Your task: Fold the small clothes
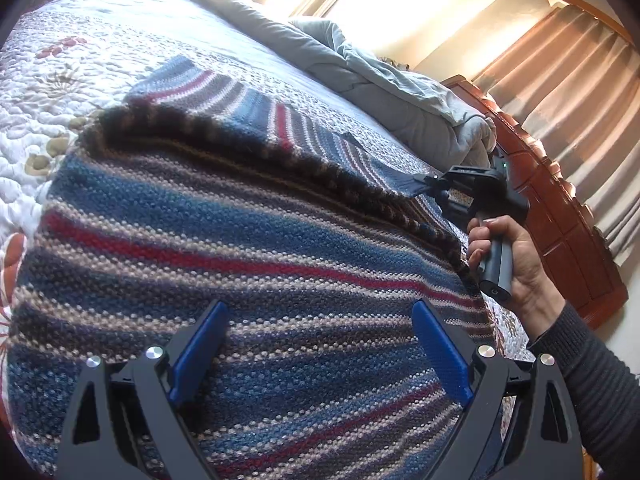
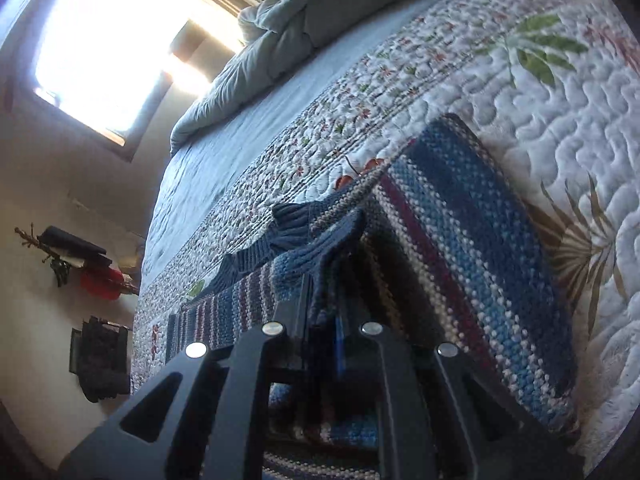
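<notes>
A knitted sweater (image 1: 240, 248) with blue, red, cream and brown stripes lies spread on the quilted bedspread (image 1: 60, 80). My left gripper (image 1: 320, 312) hovers just above its body, blue pads wide open, nothing between them. At the sweater's right side a hand (image 1: 516, 264) holds my right gripper (image 1: 422, 182), shut on the blue ribbed sleeve cuff. In the right wrist view that cuff (image 2: 292, 236) bunches up between the shut fingers of the right gripper (image 2: 324, 280). The sleeve is lifted off the sweater (image 2: 460, 240), whose body lies flat beyond.
A crumpled grey duvet (image 1: 380, 80) is heaped at the far end of the bed. A red-brown wooden bed frame (image 1: 560, 220) and tan curtains (image 1: 580, 80) stand to the right. A bright window (image 2: 112, 40) and items hung on the wall (image 2: 80, 260) show in the right wrist view.
</notes>
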`<state>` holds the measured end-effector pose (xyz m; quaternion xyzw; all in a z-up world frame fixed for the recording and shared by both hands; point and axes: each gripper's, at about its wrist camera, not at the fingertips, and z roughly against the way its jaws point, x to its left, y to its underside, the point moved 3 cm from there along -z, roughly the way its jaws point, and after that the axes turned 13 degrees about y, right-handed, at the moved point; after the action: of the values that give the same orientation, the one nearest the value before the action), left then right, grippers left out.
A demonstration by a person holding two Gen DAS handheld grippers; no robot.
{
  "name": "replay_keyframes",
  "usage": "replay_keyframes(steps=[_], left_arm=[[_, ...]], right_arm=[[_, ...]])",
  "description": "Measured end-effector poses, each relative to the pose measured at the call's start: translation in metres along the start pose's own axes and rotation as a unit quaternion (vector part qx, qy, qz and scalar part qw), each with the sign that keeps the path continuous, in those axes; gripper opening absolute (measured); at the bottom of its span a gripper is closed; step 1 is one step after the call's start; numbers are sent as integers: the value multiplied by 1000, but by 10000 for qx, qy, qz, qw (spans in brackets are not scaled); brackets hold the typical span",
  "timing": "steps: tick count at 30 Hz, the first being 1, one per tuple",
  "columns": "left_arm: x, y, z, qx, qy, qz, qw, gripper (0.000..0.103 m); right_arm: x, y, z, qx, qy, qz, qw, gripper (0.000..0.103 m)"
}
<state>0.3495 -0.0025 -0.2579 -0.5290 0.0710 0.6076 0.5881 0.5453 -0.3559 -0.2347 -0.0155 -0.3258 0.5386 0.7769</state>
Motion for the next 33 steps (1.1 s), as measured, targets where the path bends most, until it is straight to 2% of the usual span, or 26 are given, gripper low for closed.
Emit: replay_keyframes(steps=[9,14,17,22,24,27,30,32,33], left_arm=[[3,-2,2,9,2,0,10000,94],[4,-3,2,17,7,0,10000,94],[4,-3,2,15,23,21,10000,94],[5,-2,1,29,27,6,10000,94],[5,-1,1,34,19,-8,10000,94],[4,-1,0,41,0,-15,10000,94],[4,-1,-3,68,-15,-40,10000,94],[4,-1,-5,89,-34,-77,9999,95],[3,-1,-6,97,-51,-104,9999,95]], right_arm=[[-15,6,-4,135,90,-127,9998,8],[-16,9,-4,168,486,153,9986,10],[-17,8,8,75,729,263,9970,17],[6,3,31,-436,860,700,9929,17],[17,6,24,-365,879,886,9915,17],[19,14,3,-212,1214,1084,9864,17],[4,19,-12,-150,1386,1012,9851,3],[0,22,-8,-233,1334,1030,9854,2],[1,23,-3,-266,1333,1065,9850,5]])
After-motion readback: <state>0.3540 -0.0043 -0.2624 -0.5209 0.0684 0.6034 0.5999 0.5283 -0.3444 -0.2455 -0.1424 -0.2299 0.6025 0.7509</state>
